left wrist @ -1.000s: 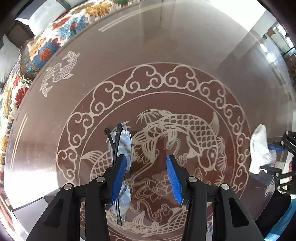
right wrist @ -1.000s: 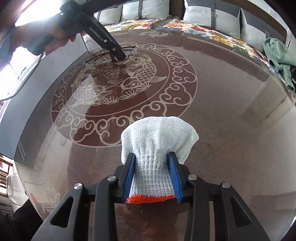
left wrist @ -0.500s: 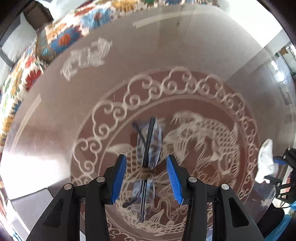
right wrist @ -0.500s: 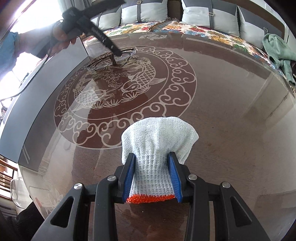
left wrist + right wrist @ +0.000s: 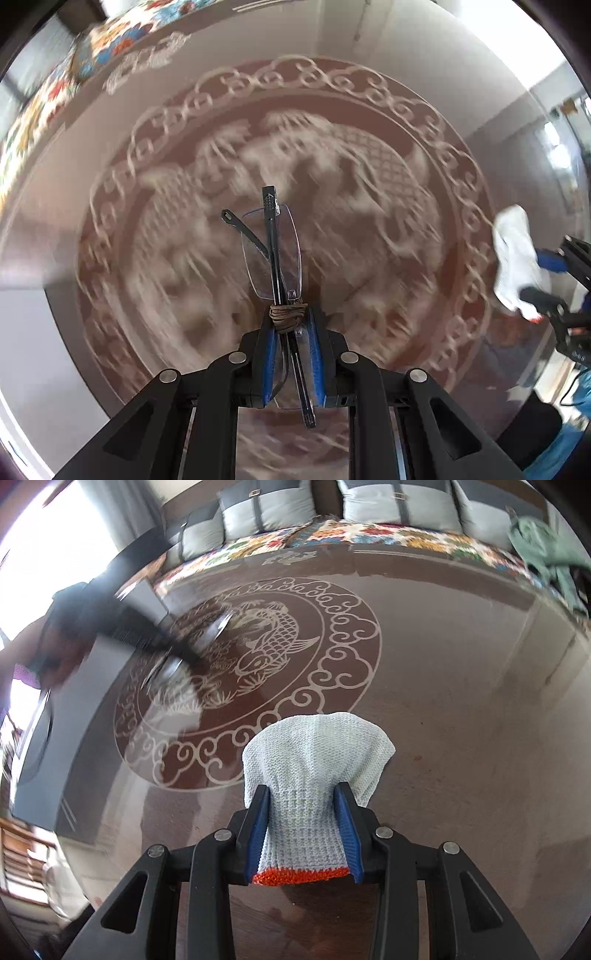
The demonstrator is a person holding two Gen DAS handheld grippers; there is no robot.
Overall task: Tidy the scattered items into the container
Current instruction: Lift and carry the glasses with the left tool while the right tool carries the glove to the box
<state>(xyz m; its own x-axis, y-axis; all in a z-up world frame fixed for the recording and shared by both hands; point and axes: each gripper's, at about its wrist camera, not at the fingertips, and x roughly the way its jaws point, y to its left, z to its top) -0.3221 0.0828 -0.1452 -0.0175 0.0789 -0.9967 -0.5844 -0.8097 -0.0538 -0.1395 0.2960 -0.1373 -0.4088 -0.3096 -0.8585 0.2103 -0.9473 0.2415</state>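
Left wrist view shows your left hand-held gripper [image 5: 289, 345] clamped narrow on a pair of folded glasses [image 5: 273, 254], gripping them near the cord-wrapped bridge at lower centre, so one lens and the temples stick up toward mid-frame over the blurred carp-patterned counter [image 5: 369, 92]. At the right edge of that view, and filling the lower centre of the right wrist view, your right hand-held gripper [image 5: 303, 830] pinches a white knit glove [image 5: 314, 760] by its ribbed, orange-trimmed cuff, the rest of the glove bunching beyond the blue pads [image 5: 256, 829] above the counter.
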